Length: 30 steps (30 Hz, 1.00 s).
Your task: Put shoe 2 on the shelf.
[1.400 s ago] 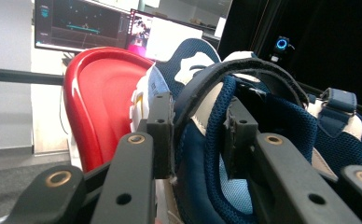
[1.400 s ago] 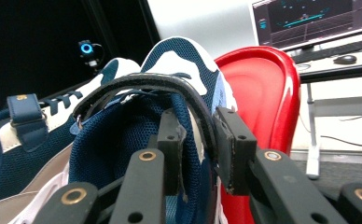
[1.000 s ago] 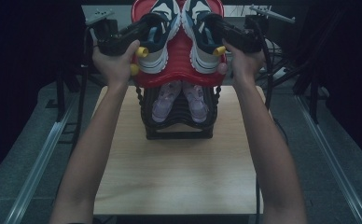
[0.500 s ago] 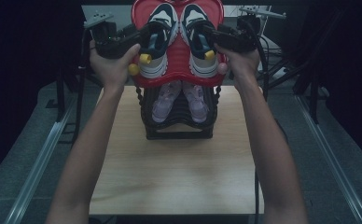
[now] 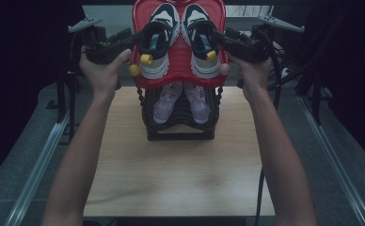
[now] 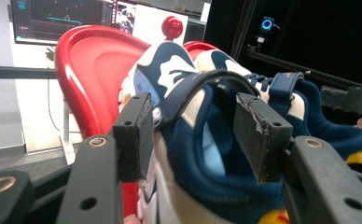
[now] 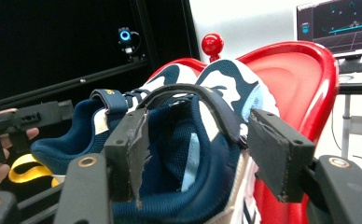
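A red tray (image 5: 179, 70) is seen at the top of a black rack (image 5: 180, 127) on the wooden table (image 5: 180, 174). Two navy-and-white shoes are held in the tray side by side, heels toward the person; a pair of pale pink shoes (image 5: 180, 101) is stored on a lower tier.

The left gripper (image 5: 136, 38) is reached in from the left of the tray, and its jaws are set apart on either side of the collar of the left shoe (image 6: 202, 140); whether the pads press the fabric cannot be told. The right gripper (image 5: 217, 36) is placed likewise at the right shoe (image 7: 193, 154), jaws spread around its collar.

Compared with half a second earlier, both grippers have been moved farther up and forward over the shoe openings.
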{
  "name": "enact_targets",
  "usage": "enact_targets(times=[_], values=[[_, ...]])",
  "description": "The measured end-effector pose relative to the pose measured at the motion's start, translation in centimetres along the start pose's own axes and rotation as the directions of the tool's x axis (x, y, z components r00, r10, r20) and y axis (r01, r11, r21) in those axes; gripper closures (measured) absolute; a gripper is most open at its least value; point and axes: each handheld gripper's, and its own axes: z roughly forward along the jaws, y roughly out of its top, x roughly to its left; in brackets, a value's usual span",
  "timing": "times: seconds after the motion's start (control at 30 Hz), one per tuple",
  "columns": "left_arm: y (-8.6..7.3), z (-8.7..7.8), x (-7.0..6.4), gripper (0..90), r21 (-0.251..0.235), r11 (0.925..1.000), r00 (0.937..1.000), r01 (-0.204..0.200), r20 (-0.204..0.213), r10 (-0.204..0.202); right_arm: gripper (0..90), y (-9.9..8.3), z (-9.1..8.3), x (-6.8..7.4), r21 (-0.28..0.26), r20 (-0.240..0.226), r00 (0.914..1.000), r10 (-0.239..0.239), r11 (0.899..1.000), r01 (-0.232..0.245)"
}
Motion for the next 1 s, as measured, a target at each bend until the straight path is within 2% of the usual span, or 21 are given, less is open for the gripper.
enact_targets(times=[0.23, 0.47, 0.57, 0.63, 0.83, 1.0], values=[[-0.9, -1.9, 1.3, 48.0, -0.014, 0.9998, 0.9999, 0.016, -0.005, -0.016, 42.7, -0.6, -2.0, -1.0, -0.024, 0.0, 1.0, -0.002, 1.0, 0.002], [-1.6, -3.6, 1.9, 48.5, 0.004, 1.0, 1.0, 0.0, 0.002, 0.0, 43.8, -1.7, -4.3, -2.0, -0.035, 0.015, 0.9998, -0.012, 0.999, 0.013], [-2.1, -4.5, 2.1, 50.4, -0.002, 1.0, 0.9999, -0.009, -0.007, 0.009, 44.2, -2.3, -5.1, -2.5, -0.039, 0.018, 0.9997, -0.015, 0.999, 0.016], [-2.4, -5.0, 2.5, 51.0, 0.001, 1.0, 1.0, 0.0, -0.008, 0.0, 44.6, -2.8, -5.6, -2.8, -0.028, 0.025, 0.9995, -0.021, 0.999, 0.021], [-3.8, -6.2, 3.3, 51.0, 0.013, 0.9999, 0.9999, 0.004, -0.016, -0.004, 44.9, -4.4, -6.5, -3.9, -0.019, 0.024, 0.9997, -0.005, 1.0, 0.005], [-5.2, -7.2, 3.7, 50.6, 0.03, 0.9995, 0.9999, 0.013, -0.008, -0.013, 44.7, -6.2, -7.3, -4.2, -0.008, 0.013, 0.9999, 0.009, 1.0, -0.008]])
